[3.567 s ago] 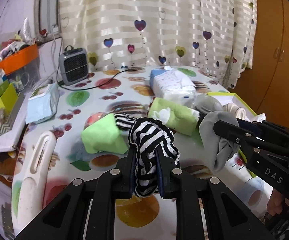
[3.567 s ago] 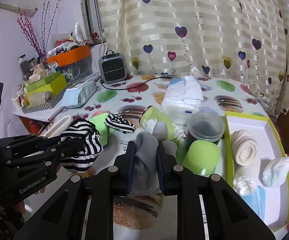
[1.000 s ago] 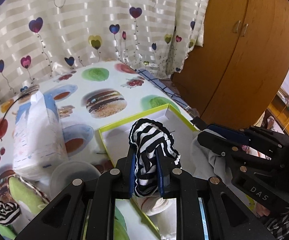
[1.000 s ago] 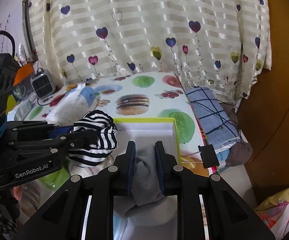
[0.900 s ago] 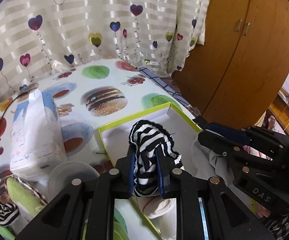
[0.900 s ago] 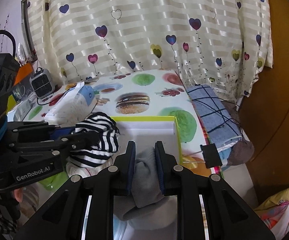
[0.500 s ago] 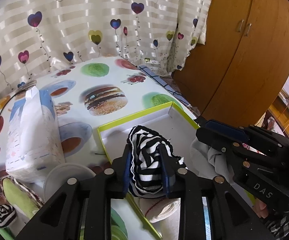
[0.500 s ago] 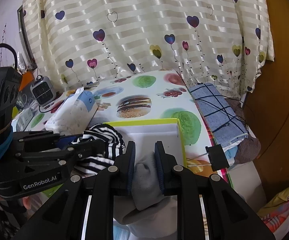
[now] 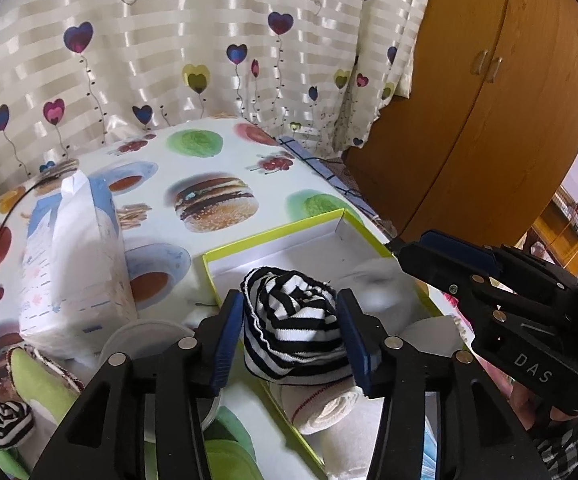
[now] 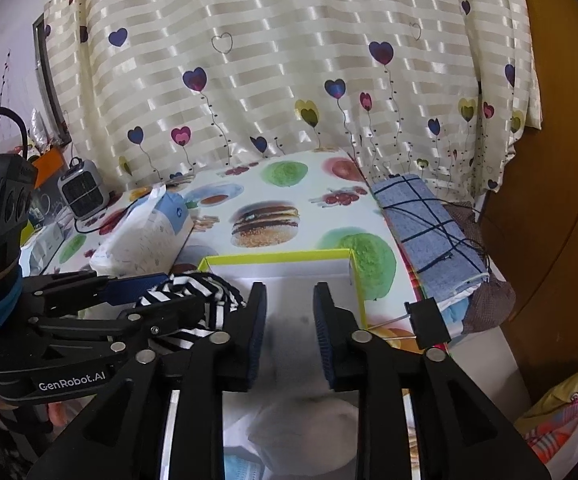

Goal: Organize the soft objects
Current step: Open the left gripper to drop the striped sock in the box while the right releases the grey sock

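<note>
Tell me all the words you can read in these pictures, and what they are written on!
"DAS": white letters on the black right gripper, seen from the left wrist view.
"GenRobot.AI": white letters on the black left gripper, seen from the right wrist view.
The white and blue tissue pack has small print, too small and blurred to read.
Nothing else carries readable text.

My right gripper [image 10: 289,312] hangs over the yellow-rimmed box [image 10: 277,258], its jaws just opened and standing clear of the grey sock [image 10: 301,400] lying blurred below them, while my left gripper [image 10: 129,304] reaches in beside it with the striped sock [image 10: 197,284] between its fingers.
</note>
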Tool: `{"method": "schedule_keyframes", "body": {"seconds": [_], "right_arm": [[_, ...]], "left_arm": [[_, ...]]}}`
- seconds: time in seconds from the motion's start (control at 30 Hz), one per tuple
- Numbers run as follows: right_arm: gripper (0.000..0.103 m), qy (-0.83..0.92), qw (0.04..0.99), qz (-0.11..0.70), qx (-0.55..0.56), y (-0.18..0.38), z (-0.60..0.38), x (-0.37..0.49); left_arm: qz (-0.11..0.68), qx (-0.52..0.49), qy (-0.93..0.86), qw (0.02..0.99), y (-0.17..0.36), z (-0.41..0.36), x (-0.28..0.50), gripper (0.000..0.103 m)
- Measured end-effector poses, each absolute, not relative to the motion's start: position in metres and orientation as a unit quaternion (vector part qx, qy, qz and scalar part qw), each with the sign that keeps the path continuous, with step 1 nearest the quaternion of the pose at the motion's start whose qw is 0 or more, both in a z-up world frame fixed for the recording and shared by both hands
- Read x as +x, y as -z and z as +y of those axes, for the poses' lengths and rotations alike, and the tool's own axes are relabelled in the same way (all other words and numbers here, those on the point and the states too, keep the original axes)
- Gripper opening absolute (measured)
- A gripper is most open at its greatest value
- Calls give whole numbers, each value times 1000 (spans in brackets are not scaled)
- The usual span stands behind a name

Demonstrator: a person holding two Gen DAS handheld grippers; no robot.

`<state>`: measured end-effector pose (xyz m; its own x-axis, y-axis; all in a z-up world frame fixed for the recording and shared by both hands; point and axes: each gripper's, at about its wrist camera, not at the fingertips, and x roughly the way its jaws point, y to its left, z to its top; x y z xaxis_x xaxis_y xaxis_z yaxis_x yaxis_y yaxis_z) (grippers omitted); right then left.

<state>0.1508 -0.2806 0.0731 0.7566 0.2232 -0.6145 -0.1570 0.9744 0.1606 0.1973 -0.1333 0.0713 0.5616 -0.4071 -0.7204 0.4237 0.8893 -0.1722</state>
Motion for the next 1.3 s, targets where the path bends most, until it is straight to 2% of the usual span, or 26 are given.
{"method": "schedule_keyframes", "body": {"seconds": [0.33,0.47,1.3], "right_arm": [[29,-93,934,341,48,-75,-279,146],[29,-90,935,339,49,-77,-278,142],[29,-89,937,334,56,-84,-258,109]], "left_arm": [[402,13,228,887,-76,-132,190,49],[387,33,224,894,-84,-132,177,54],[374,22,193,907,-101,-98,134,54]]}}
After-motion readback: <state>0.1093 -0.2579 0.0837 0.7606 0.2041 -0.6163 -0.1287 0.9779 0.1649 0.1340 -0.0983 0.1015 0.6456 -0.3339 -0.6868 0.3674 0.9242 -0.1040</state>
